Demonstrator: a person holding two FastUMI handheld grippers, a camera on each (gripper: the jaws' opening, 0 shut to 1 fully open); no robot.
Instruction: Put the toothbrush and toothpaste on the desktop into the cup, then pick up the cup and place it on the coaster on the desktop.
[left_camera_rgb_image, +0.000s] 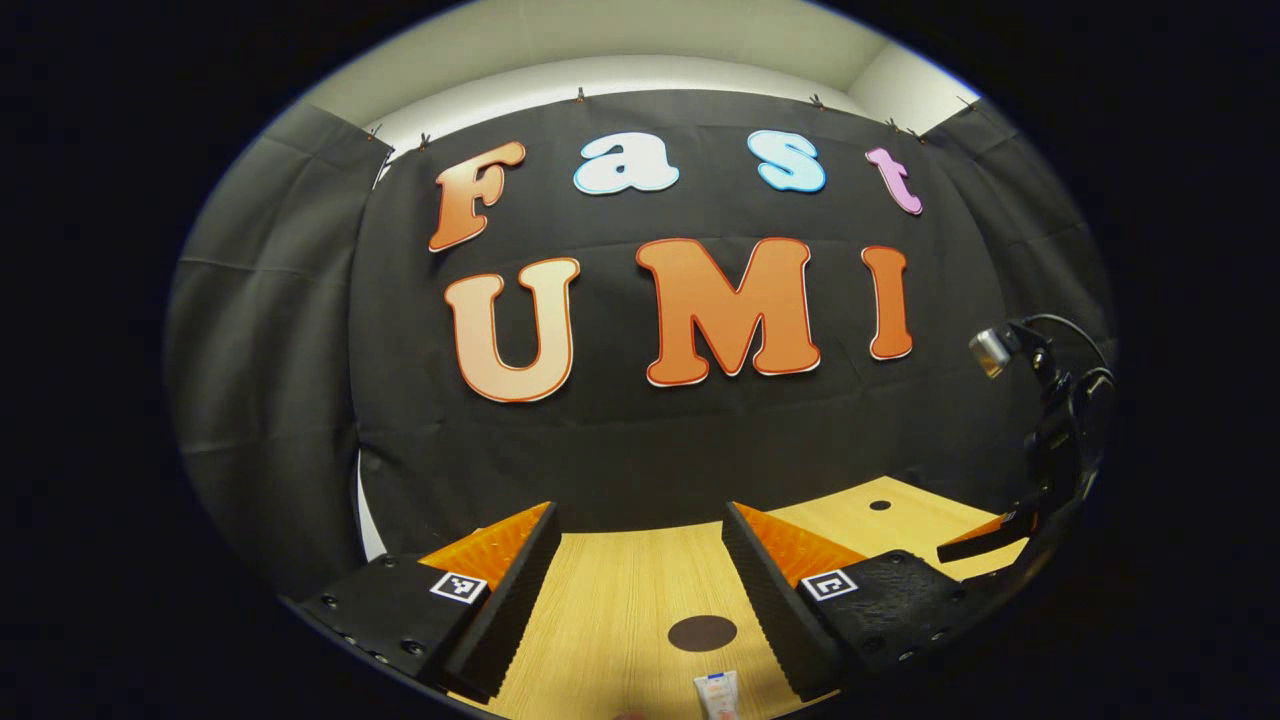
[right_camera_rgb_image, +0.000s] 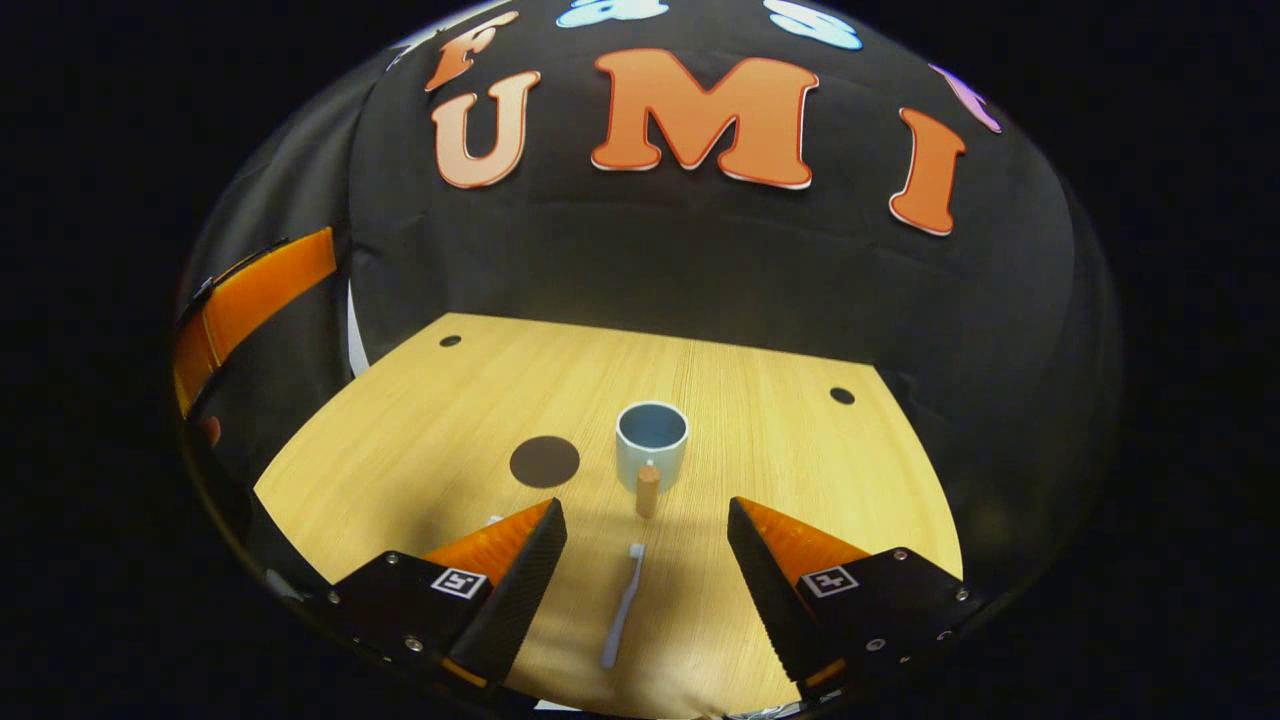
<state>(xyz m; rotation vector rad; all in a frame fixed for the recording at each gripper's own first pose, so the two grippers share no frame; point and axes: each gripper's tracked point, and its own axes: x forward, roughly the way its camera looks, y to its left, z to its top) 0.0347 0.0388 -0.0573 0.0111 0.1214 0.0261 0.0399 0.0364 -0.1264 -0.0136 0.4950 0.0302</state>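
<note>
In the right gripper view a light blue cup (right_camera_rgb_image: 651, 440) stands upright mid-table, its wooden handle (right_camera_rgb_image: 648, 490) pointing toward me. A pale toothbrush (right_camera_rgb_image: 622, 605) lies flat on the wood, between and below my right gripper's (right_camera_rgb_image: 645, 505) open fingers, untouched. The dark round coaster (right_camera_rgb_image: 544, 461) lies just left of the cup. My left gripper (left_camera_rgb_image: 640, 510) hovers open over the table, above the coaster (left_camera_rgb_image: 702, 632). The white toothpaste tube's end (left_camera_rgb_image: 717, 692) peeks in at that view's bottom edge.
The wooden desktop (right_camera_rgb_image: 420, 420) has small dark holes (right_camera_rgb_image: 842, 395) near its far corners and ends at the black cloth wall. The right gripper (left_camera_rgb_image: 1000, 535) shows at the right of the left gripper view; the left gripper's finger (right_camera_rgb_image: 255, 295) shows at the left of the right gripper view.
</note>
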